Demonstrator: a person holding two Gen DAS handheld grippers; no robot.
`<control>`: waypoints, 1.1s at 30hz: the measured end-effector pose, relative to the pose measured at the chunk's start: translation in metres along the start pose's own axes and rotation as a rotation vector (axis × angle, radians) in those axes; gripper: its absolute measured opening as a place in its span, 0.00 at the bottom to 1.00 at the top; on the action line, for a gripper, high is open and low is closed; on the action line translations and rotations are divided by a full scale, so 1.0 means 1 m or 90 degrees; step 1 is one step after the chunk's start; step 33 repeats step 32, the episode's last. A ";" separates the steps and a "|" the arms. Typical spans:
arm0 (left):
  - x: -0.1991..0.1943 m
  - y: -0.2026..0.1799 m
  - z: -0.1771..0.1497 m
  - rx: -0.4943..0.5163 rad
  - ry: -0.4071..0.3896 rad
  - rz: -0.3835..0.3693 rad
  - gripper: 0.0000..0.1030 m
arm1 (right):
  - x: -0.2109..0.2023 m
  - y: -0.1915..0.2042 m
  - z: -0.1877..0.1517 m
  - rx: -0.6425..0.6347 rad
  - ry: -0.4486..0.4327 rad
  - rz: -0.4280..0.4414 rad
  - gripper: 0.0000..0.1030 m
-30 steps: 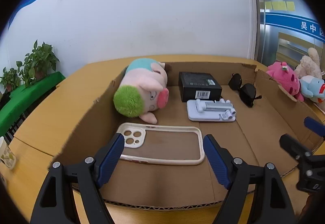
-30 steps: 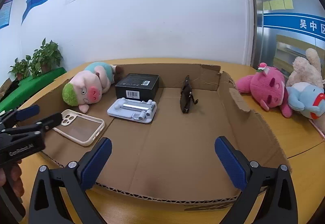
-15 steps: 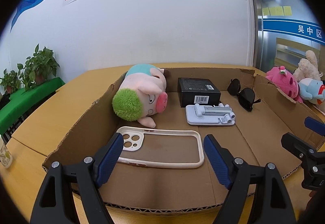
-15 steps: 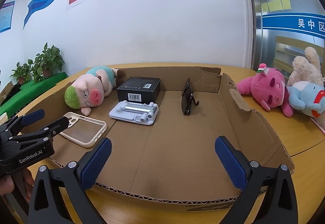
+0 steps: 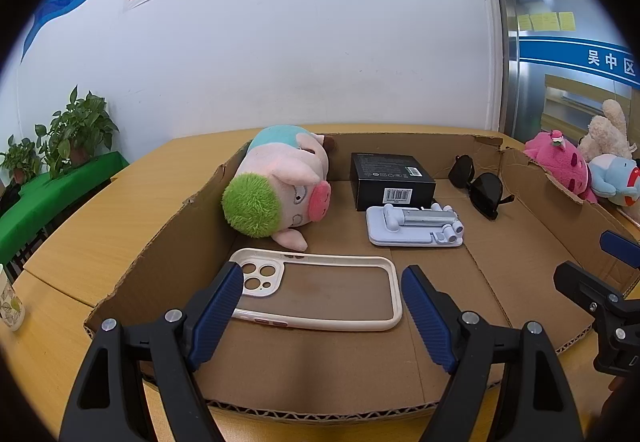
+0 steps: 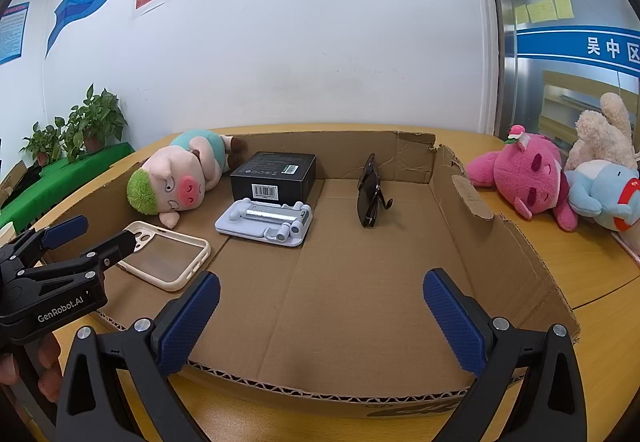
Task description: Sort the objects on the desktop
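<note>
Step in hand: probably the phone case (image 5: 320, 292) is the first pick for the left gripper (image 5: 322, 312); nothing is held yet.
How to do it well: lower the jaws squarely so the pads straddle the case's long rim, then close on the rim, not the clear back; lift it level, clear of the plush pig (image 5: 280, 187).
Left jaws: wide apart, empty, hovering above the case's near edge; the case shows between the two blue pads.
Right jaws: the right gripper (image 6: 320, 316) also stands wide and empty, over bare cardboard.
Case position: flat on the floor of the cardboard tray (image 5: 168, 242), at its near left, the pig's foot just beside it.
Other items: black box (image 5: 390, 179), white phone stand (image 5: 414, 228) and sunglasses (image 5: 480, 187) lie farther back.
Desk: the tray sits on the desk (image 5: 100, 217).
</note>
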State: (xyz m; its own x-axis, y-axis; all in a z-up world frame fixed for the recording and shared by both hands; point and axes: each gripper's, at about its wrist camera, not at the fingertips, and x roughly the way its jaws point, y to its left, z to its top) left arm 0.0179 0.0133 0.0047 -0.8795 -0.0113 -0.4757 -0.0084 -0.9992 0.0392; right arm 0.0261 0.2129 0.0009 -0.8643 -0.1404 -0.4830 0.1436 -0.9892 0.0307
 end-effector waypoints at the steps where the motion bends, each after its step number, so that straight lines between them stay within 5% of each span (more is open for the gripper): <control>1: 0.000 0.000 0.000 0.000 0.000 0.000 0.79 | 0.000 0.000 0.000 0.000 0.000 0.000 1.00; 33: 0.002 0.002 0.000 0.001 0.001 -0.002 0.79 | 0.000 0.000 0.000 0.000 0.001 0.000 1.00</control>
